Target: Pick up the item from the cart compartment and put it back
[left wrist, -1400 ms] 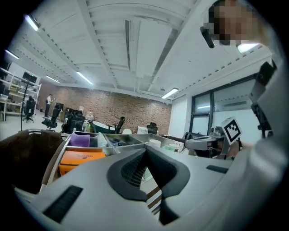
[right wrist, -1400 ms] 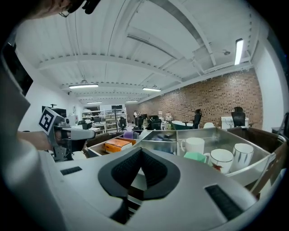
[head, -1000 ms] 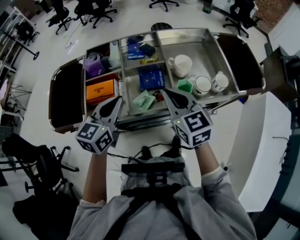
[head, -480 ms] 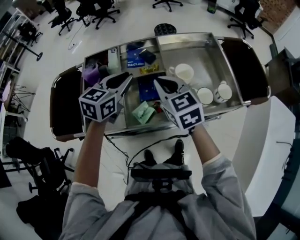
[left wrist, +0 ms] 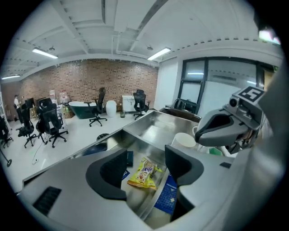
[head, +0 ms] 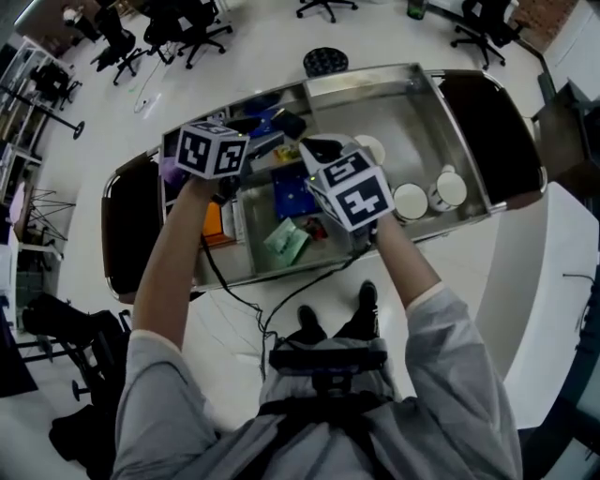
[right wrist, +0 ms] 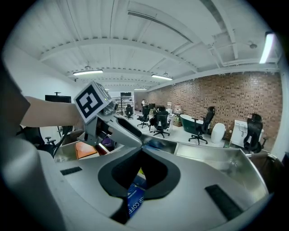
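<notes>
Left gripper [left wrist: 146, 157] jaws are opening over the yellow snack [left wrist: 144, 174], which lies flat in the cart [left wrist: 158, 122]. I'd go straight down and straddle it. Right gripper [right wrist: 142, 151] jaws are pressed together, empty.

White cup [head: 410, 201] and second cup [head: 450, 189] sit side by side at right; white mug [head: 372, 146] just far-left of them, partly hidden. Blue box [head: 289, 187] in the middle, green packet [head: 286, 241] just near of it, orange box [head: 214, 223] to the left, mostly covered. Black cable [head: 234, 298] trails over the white floor [head: 262, 56]. Round black stool [head: 324, 62] far centre, office chairs [head: 192, 23] far left. White counter [head: 525, 281] at right. Brick wall [left wrist: 81, 76] far back, ceiling light strip [left wrist: 44, 53] lit.
</notes>
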The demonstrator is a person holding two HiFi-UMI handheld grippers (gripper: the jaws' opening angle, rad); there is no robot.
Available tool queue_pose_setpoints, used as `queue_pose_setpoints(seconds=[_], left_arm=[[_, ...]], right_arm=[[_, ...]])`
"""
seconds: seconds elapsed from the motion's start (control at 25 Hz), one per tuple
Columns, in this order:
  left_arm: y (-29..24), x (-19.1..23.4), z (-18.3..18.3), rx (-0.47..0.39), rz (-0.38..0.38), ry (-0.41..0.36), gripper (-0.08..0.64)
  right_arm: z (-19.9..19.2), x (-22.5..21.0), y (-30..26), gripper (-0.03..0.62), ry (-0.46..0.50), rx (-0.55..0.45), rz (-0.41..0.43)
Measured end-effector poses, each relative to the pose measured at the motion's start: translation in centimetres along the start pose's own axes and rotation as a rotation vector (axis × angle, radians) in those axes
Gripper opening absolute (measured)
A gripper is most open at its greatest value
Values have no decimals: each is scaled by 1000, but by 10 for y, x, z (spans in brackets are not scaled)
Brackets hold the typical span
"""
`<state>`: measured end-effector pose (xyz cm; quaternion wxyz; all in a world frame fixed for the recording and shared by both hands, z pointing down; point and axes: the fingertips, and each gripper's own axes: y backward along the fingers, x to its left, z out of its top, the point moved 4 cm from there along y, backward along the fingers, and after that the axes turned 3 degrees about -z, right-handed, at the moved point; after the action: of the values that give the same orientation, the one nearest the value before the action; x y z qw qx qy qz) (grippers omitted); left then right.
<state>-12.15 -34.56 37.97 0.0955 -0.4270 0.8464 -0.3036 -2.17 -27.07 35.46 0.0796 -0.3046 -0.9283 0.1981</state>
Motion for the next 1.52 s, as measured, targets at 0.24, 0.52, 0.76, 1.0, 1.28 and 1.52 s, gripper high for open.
queue_pose_setpoints(seconds=[0.24, 0.52, 0.76, 1.0, 1.28, 1.52], left_arm=[[-43, 26, -4, 146, -36, -17, 366], [-89, 48, -16, 286, -65, -11, 415], [-117, 62, -26, 367, -51, -12, 416], [-135, 70, -35, 411, -41, -22, 416], [-143, 78, -41, 440, 4, -18, 416], [-148, 81, -45, 448, 22, -26, 353]], right_arm=[[3, -12, -15, 9, -17, 26, -8], [1, -27, -22, 9, -39, 29, -22], [1, -37, -23, 9, -54, 18, -35], [1, -38, -21, 9, -69, 8, -20], [3, -37, -19, 9, -69, 3, -13], [0, -39, -20, 9, -72, 11, -14]])
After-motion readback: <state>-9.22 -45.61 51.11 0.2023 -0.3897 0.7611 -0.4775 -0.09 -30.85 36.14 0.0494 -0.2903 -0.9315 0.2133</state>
